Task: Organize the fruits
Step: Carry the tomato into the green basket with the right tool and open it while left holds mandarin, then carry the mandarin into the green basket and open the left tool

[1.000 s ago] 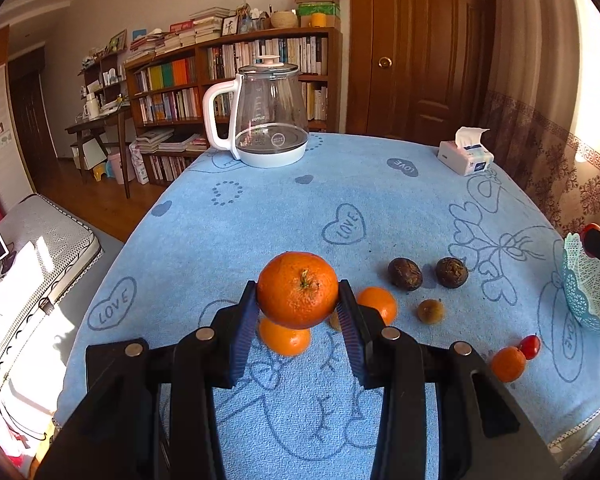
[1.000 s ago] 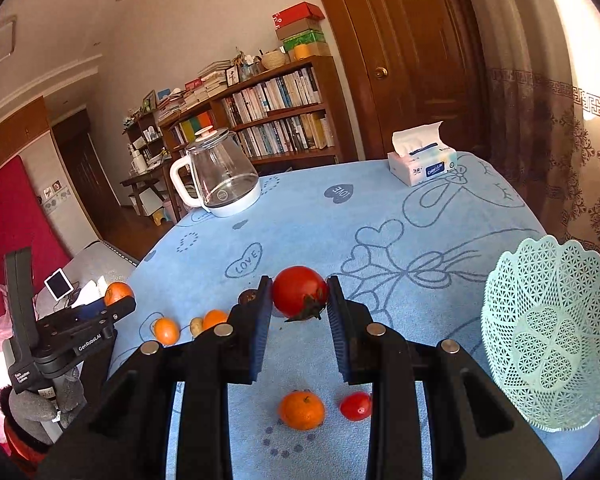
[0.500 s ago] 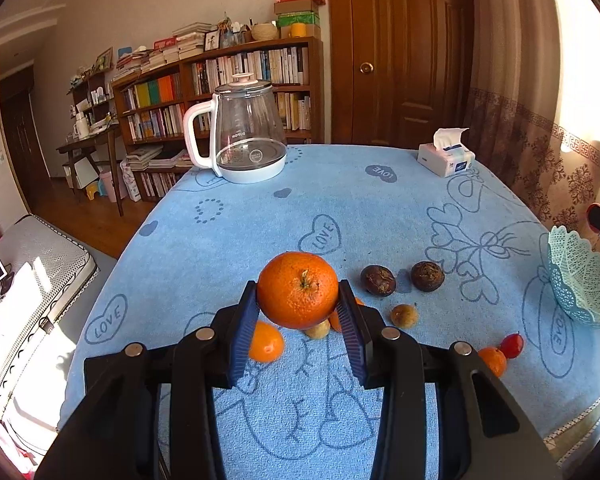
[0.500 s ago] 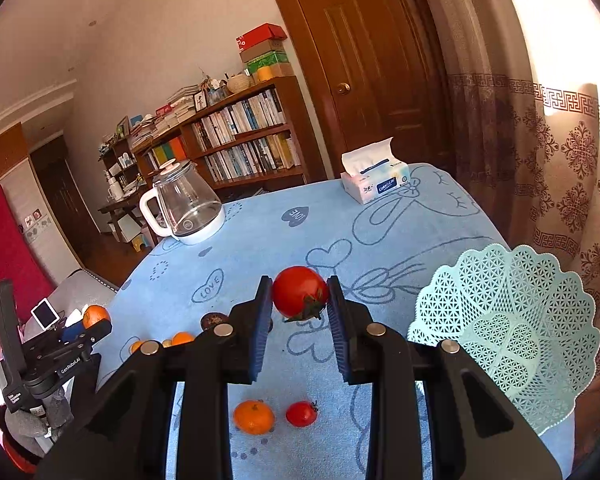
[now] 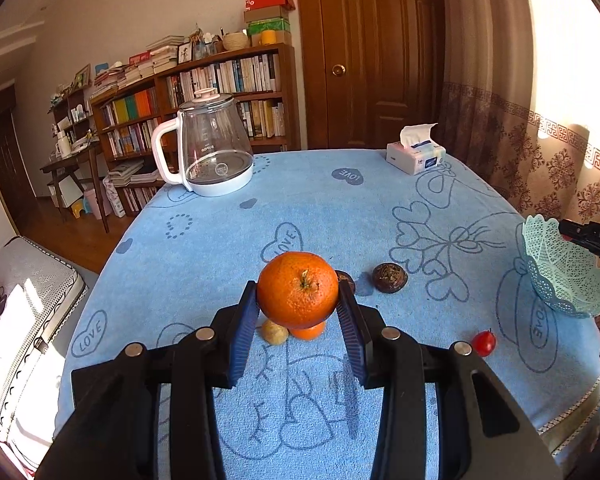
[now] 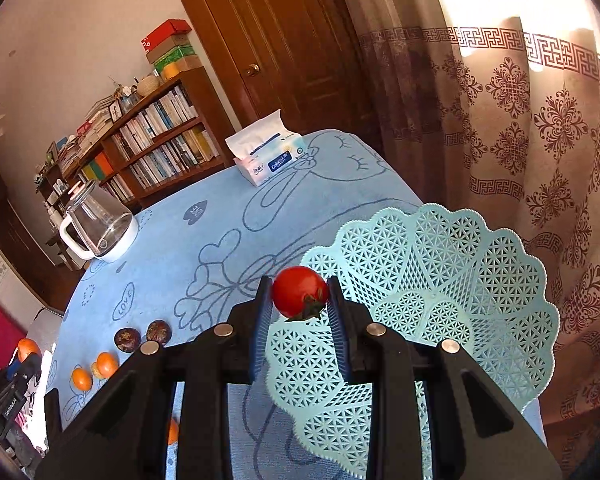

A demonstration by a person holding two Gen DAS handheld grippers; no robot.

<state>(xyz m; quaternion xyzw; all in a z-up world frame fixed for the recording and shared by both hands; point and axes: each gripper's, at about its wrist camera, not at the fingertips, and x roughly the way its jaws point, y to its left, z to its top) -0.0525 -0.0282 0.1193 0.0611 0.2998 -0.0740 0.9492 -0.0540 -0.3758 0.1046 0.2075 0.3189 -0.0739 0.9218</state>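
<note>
**Tomato over the basket, orange held above the table**

The red tomato (image 6: 299,291) sat clamped between the jaws of the right gripper (image 6: 299,300), raised over the near rim of the pale green lattice basket (image 6: 460,280), which stood at the table's right edge beside the patterned curtain (image 6: 540,120). The large orange (image 5: 297,289) was pinched between the blue pads (image 5: 244,332) of the left gripper (image 5: 298,300), held above the blue tablecloth (image 5: 340,208). Under it on the cloth lay a smaller orange (image 5: 308,331) touching a small yellowish fruit (image 5: 275,333). A dark brown fruit (image 5: 389,277) lay just beyond, and a cherry tomato (image 5: 483,343) sat nearer the basket. A glass kettle (image 5: 212,148) and a tissue pack (image 5: 415,156) stood at the far side.
</note>
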